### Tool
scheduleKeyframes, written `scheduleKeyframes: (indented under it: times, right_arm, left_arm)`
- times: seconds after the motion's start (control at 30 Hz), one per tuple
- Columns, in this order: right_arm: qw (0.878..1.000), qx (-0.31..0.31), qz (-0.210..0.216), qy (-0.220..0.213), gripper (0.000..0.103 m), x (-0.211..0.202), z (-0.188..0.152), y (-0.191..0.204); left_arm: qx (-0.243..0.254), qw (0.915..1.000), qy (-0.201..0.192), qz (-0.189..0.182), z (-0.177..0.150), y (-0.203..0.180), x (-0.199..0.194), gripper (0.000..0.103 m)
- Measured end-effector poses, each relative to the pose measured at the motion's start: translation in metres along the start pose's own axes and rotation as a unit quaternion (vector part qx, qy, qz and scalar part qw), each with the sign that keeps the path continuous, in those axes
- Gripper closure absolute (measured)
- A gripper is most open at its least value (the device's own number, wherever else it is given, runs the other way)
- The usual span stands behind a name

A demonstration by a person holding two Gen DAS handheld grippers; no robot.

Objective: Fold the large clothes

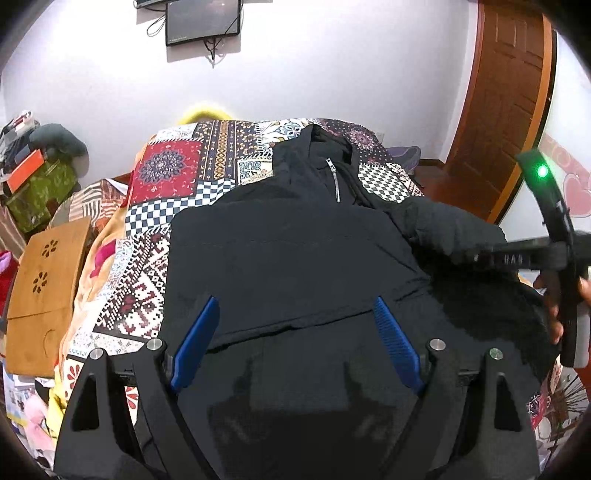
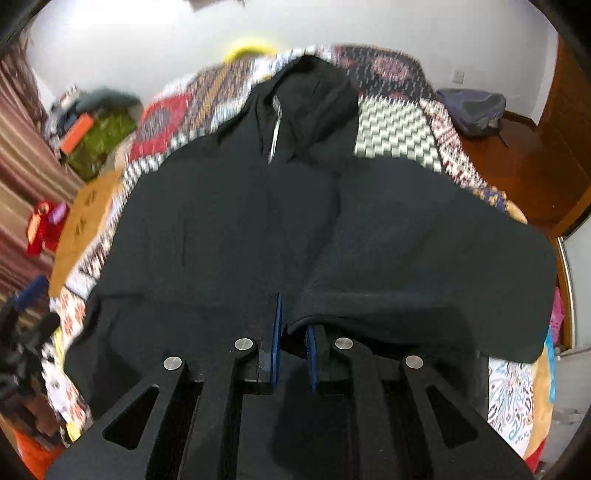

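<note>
A black hooded jacket (image 1: 295,240) lies front up on a patchwork bedspread (image 1: 166,166), its short silver zipper (image 1: 335,181) near the collar. My left gripper (image 1: 295,301) hovers open over the jacket's lower half, with nothing between its blue pads. My right gripper (image 2: 293,314) is shut on a fold of the jacket (image 2: 221,221), and the right-hand sleeve side (image 2: 424,258) is lifted and draped across toward the middle. In the left wrist view the right tool's black frame (image 1: 565,258) and a hand hold that sleeve raised at the right edge.
A wooden board (image 1: 44,288) leans beside the bed on the left, with a green bag (image 1: 44,192) and clutter behind it. A brown door (image 1: 509,92) stands at the right, a dark backpack (image 2: 476,107) on the floor near it. A monitor (image 1: 203,18) hangs on the wall.
</note>
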State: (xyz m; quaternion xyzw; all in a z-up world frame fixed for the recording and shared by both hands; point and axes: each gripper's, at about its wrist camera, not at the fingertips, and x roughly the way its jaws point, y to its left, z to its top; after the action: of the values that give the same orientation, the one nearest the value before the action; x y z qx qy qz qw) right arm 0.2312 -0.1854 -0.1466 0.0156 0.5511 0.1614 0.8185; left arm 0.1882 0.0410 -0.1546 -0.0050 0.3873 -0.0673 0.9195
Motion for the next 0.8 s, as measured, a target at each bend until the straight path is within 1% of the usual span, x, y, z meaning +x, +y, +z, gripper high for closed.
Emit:
scheduleKeyframes:
  times: [0.07, 0.13, 0.23, 0.27, 0.33, 0.43, 0.5, 0.53, 0.57, 0.6, 0.63, 0.67, 0.73, 0.8]
  right_arm:
    - [1.0, -0.001, -0.003, 0.018, 0.091, 0.001, -0.005, 0.0]
    - [0.999, 0.0, 0.007, 0.033, 0.09, -0.002, -0.011, -0.003]
    - [0.999, 0.002, 0.021, 0.036, 0.089, -0.012, -0.019, -0.005]
    - [0.999, 0.001, 0.027, 0.035, 0.088, -0.018, -0.022, -0.007]
    - [0.999, -0.002, 0.026, 0.031, 0.086, -0.026, -0.027, -0.009]
    - [1.0, -0.003, 0.004, 0.001, 0.082, -0.045, -0.032, -0.018]
    - [1.0, 0.006, -0.011, -0.026, 0.077, -0.06, -0.034, -0.028]
    - [0.999, 0.015, -0.016, -0.044, 0.07, -0.068, -0.035, -0.036]
    - [0.998, 0.026, -0.019, -0.058, 0.059, -0.074, -0.036, -0.043]
    - [0.996, 0.04, -0.024, -0.07, 0.054, -0.08, -0.036, -0.051]
    - [0.994, 0.063, -0.028, -0.086, 0.043, -0.086, -0.037, -0.062]
    - [0.992, 0.08, -0.028, -0.095, 0.037, -0.089, -0.038, -0.069]
    - [0.985, 0.134, -0.017, -0.103, 0.032, -0.091, -0.039, -0.093]
    - [0.98, 0.175, 0.006, -0.096, 0.032, -0.087, -0.042, -0.111]
  left_arm:
    - [0.0, 1.0, 0.003, -0.001, -0.001, -0.002, 0.001, 0.018]
    - [0.003, 1.0, 0.004, 0.001, -0.001, -0.003, 0.002, 0.018]
    - [0.008, 1.0, 0.005, 0.001, 0.0, -0.008, 0.002, 0.018]
    - [0.008, 1.0, 0.005, 0.001, -0.001, -0.009, 0.002, 0.018]
    - [0.009, 0.9999, 0.008, 0.001, 0.0, -0.012, 0.004, 0.018]
    - [0.01, 0.9999, 0.013, 0.0, 0.001, -0.016, 0.008, 0.018]
    - [0.012, 0.9998, 0.017, -0.001, 0.001, -0.021, 0.011, 0.018]
    - [0.014, 0.9997, 0.018, -0.001, 0.001, -0.023, 0.012, 0.018]
    - [0.016, 0.9997, 0.02, -0.001, 0.002, -0.026, 0.013, 0.018]
    - [0.019, 0.9996, 0.02, -0.001, 0.002, -0.028, 0.014, 0.018]
    - [0.021, 0.9996, 0.021, -0.001, 0.002, -0.031, 0.014, 0.018]
    - [0.024, 0.9995, 0.022, -0.001, 0.002, -0.034, 0.015, 0.018]
    - [0.026, 0.9994, 0.024, -0.001, 0.002, -0.037, 0.017, 0.018]
    - [0.028, 0.9992, 0.028, -0.002, 0.003, -0.041, 0.02, 0.018]
